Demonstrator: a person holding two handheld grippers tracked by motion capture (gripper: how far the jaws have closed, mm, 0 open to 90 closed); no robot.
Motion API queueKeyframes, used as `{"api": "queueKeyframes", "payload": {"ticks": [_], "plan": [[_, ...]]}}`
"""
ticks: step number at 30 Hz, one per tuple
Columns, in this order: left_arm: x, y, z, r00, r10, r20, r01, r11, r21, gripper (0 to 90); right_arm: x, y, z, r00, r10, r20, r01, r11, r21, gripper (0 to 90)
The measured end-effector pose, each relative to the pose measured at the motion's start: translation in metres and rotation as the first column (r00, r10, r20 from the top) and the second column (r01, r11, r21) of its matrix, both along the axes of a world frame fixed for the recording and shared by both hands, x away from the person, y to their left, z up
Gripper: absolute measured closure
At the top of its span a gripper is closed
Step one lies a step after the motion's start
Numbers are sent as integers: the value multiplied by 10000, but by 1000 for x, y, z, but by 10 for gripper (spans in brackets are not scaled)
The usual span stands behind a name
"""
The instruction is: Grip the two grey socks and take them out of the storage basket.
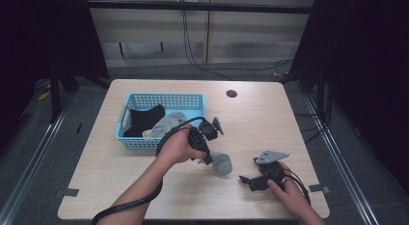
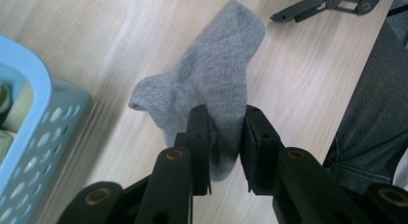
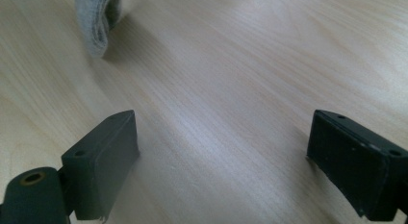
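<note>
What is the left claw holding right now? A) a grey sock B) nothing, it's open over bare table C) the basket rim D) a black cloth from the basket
A: in the left gripper view the left claw has both jaws pressed against one end of the grey sock, which hangs over the wooden table, beside the blue basket.

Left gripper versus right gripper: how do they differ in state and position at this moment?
The left gripper is shut on the grey sock; the right gripper is open with nothing between its fingers. In the high view the left is beside the blue basket, the right nearer the table's front edge. Both are hand-held.
</note>
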State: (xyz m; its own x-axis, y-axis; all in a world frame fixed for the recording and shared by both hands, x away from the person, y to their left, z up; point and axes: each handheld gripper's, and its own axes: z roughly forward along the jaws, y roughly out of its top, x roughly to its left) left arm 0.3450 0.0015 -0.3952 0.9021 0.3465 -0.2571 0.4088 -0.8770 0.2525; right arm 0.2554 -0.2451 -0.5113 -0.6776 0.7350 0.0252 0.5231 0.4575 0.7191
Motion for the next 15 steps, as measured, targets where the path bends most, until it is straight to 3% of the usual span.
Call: {"api": "queueKeyframes", "payload": {"ticks": [8,15], "plan": [[-1,8,0,9998,174,19,-174,9998,-19,625,0,0,0,10000,-20,-34,21,10000,17,101],[4,19,10,9982,496,345,-492,9987,-141,519,0,0,0,10000,-25,-47,25,10000,21,101]]}}
